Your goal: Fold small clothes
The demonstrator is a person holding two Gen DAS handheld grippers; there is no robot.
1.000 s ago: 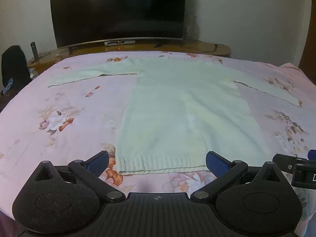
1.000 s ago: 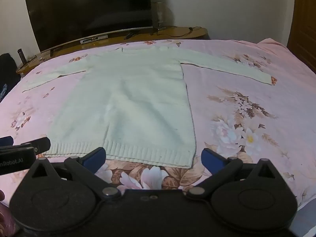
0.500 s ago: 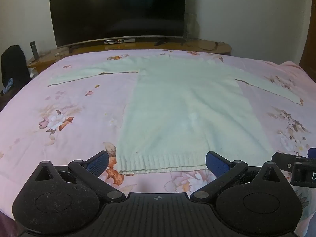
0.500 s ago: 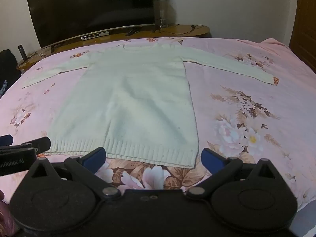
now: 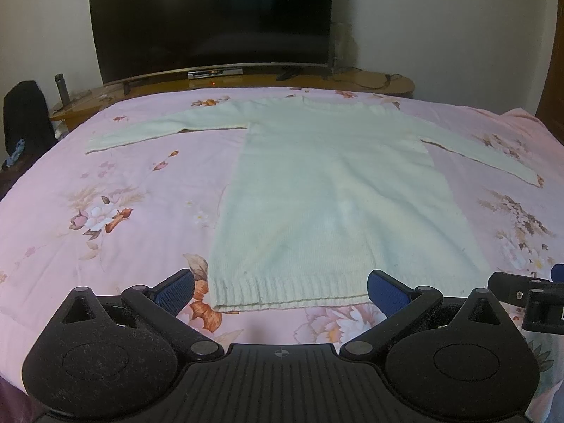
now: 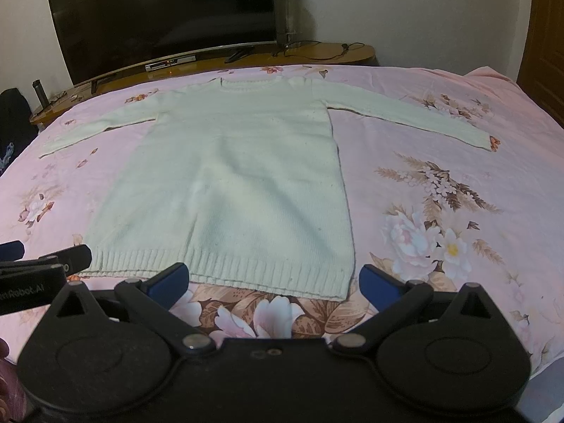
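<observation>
A pale green knit sweater (image 5: 324, 194) lies flat on the bed, sleeves spread to both sides, ribbed hem nearest me; it also shows in the right wrist view (image 6: 232, 183). My left gripper (image 5: 280, 287) is open and empty, hovering just in front of the hem's left part. My right gripper (image 6: 273, 280) is open and empty, just in front of the hem's right corner. Each gripper shows at the edge of the other's view.
The bed has a pink floral sheet (image 5: 105, 211). Beyond its far edge stand a wooden TV bench (image 5: 370, 83) and a large dark TV (image 5: 211, 21). A dark bag (image 5: 24, 116) sits at the far left. A wooden door (image 6: 543, 35) is at the right.
Both views have shifted slightly, with the sweater a little higher and closer in frame. Both grippers stay open and empty.
</observation>
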